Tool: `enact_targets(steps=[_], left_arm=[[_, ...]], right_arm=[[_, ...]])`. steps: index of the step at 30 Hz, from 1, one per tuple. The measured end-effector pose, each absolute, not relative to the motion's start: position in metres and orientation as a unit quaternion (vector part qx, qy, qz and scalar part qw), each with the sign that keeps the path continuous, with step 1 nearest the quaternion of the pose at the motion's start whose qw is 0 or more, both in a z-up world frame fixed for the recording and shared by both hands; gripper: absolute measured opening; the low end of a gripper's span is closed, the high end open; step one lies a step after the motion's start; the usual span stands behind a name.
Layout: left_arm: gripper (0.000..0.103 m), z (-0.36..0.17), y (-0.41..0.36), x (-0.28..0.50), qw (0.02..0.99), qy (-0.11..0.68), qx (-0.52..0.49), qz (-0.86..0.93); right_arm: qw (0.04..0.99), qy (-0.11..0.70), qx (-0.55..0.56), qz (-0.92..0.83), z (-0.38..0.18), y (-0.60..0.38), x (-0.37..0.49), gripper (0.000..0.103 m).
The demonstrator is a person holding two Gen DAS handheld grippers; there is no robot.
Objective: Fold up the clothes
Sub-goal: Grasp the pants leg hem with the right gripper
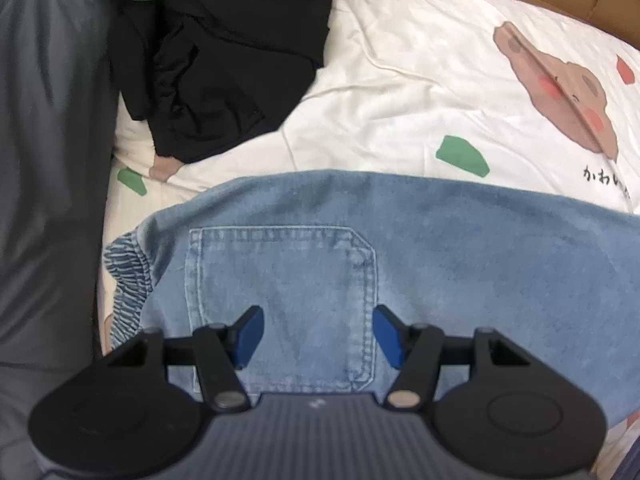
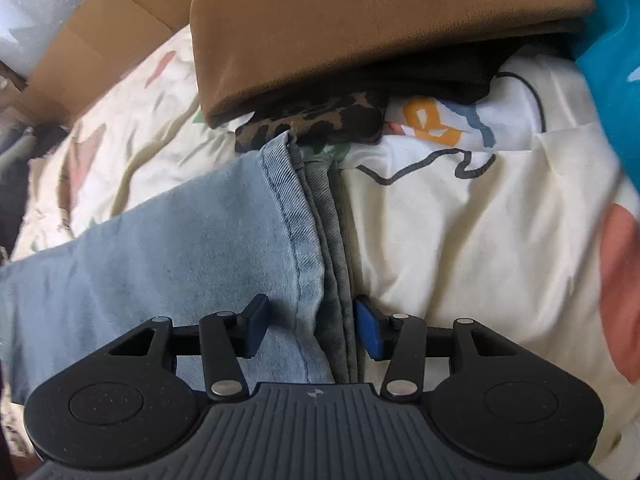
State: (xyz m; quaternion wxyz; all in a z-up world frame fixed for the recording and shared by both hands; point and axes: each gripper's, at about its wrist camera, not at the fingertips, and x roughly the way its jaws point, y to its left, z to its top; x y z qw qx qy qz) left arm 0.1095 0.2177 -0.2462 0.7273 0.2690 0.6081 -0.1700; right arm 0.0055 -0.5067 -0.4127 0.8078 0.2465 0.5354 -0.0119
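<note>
1. A white cotton bed sheet (image 1: 420, 92), rumpled and printed with a brown bear and green patches, spreads ahead of both grippers under everything.
2. Light-blue denim jeans (image 1: 440, 248) lie flat on it, soft and faded, with a stitched back pocket (image 1: 280, 300) and a gathered elastic waistband (image 1: 124, 264) to the left.
3. A smooth tan folded garment (image 2: 360, 20) is stacked far ahead of the right gripper, over a leopard-print piece (image 2: 320, 120).
4. A crumpled black garment (image 1: 224, 60) lies ahead-left of the left gripper.
5. The left gripper (image 1: 319, 334) hovers spread apart over the pocket, holding nothing.
6. The right gripper (image 2: 311, 328) is parted, its fingers straddling the jeans' hemmed leg edge (image 2: 296, 220), not clamped.
</note>
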Motion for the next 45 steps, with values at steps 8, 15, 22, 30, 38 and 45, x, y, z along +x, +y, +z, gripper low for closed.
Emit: enact_targets(steps=[8, 15, 22, 30, 38, 45], left_arm=[[0.063, -0.240, 0.223, 0.106, 0.725, 0.610, 0.274, -0.161], [0.063, -0.235, 0.223, 0.109, 0.725, 0.609, 0.285, -0.152], [0.063, -0.229, 0.214, 0.107, 0.724, 0.605, 0.291, -0.159], [0.063, -0.228, 0.209, 0.104, 0.722, 0.606, 0.293, -0.161], [0.063, -0.227, 0.206, 0.101, 0.719, 0.607, 0.293, -0.166], [0.063, -0.229, 0.205, 0.098, 0.716, 0.611, 0.293, -0.167]], right_arm=[[0.803, 0.541, 0.249, 0.016, -0.388, -0.510, 0.006, 0.031], [0.810, 0.537, 0.236, 0.019, -0.380, -0.510, 0.003, 0.032], [0.812, 0.538, 0.228, 0.014, -0.385, -0.514, 0.001, 0.039], [0.792, 0.543, 0.277, 0.040, -0.409, -0.524, 0.000, 0.043], [0.803, 0.533, 0.249, 0.098, -0.376, -0.501, -0.001, 0.042], [0.805, 0.546, 0.221, 0.070, -0.391, -0.499, 0.010, 0.042]])
